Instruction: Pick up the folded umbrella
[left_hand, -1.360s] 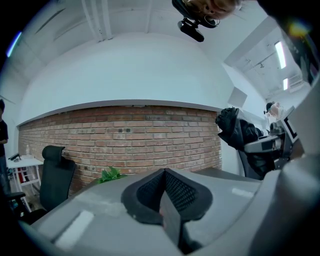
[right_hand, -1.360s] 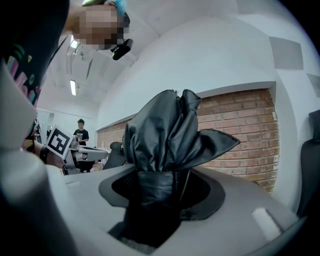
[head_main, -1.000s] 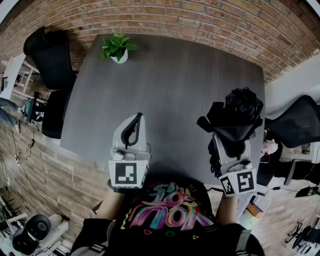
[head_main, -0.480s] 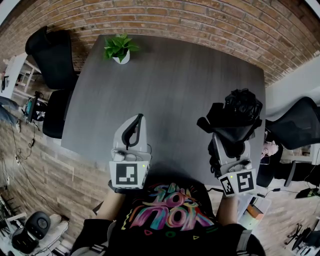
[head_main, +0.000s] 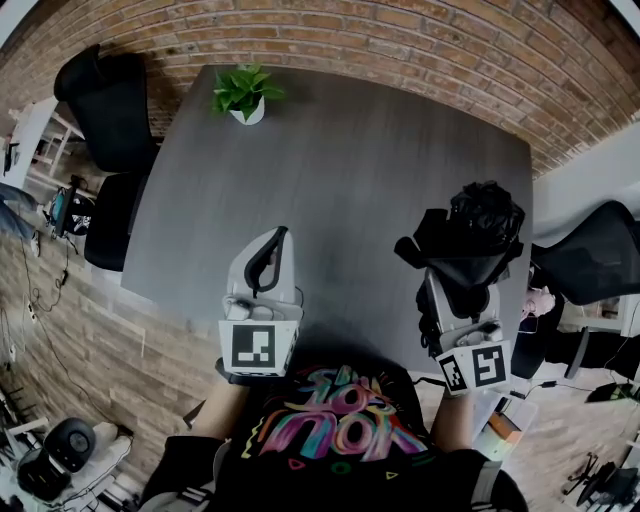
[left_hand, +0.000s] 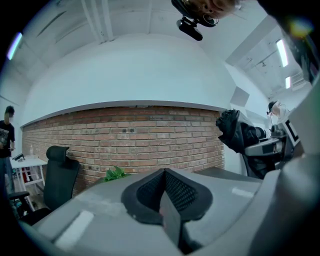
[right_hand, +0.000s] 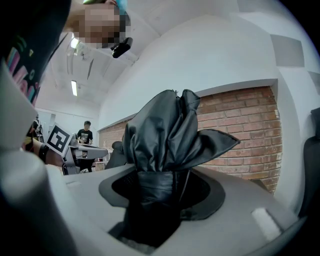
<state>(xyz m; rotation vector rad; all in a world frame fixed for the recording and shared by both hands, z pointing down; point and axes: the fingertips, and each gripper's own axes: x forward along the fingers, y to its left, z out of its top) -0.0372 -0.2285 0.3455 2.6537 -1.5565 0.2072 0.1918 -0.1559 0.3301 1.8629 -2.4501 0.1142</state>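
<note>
The folded black umbrella (head_main: 470, 240) is held above the right part of the grey table (head_main: 340, 170), its loose fabric bunched past the jaws. My right gripper (head_main: 458, 283) is shut on the folded umbrella (right_hand: 167, 145), which fills the gap between its jaws in the right gripper view. My left gripper (head_main: 266, 262) hovers over the table's near edge, shut with nothing in it; its pads meet in the left gripper view (left_hand: 162, 192). The umbrella (left_hand: 237, 135) also shows at the right of that view.
A small potted plant (head_main: 243, 95) stands at the table's far left. Black office chairs sit at the left (head_main: 105, 130) and right (head_main: 590, 255) of the table. A brick wall (head_main: 400, 40) runs behind it. A person (left_hand: 6, 135) stands at far left.
</note>
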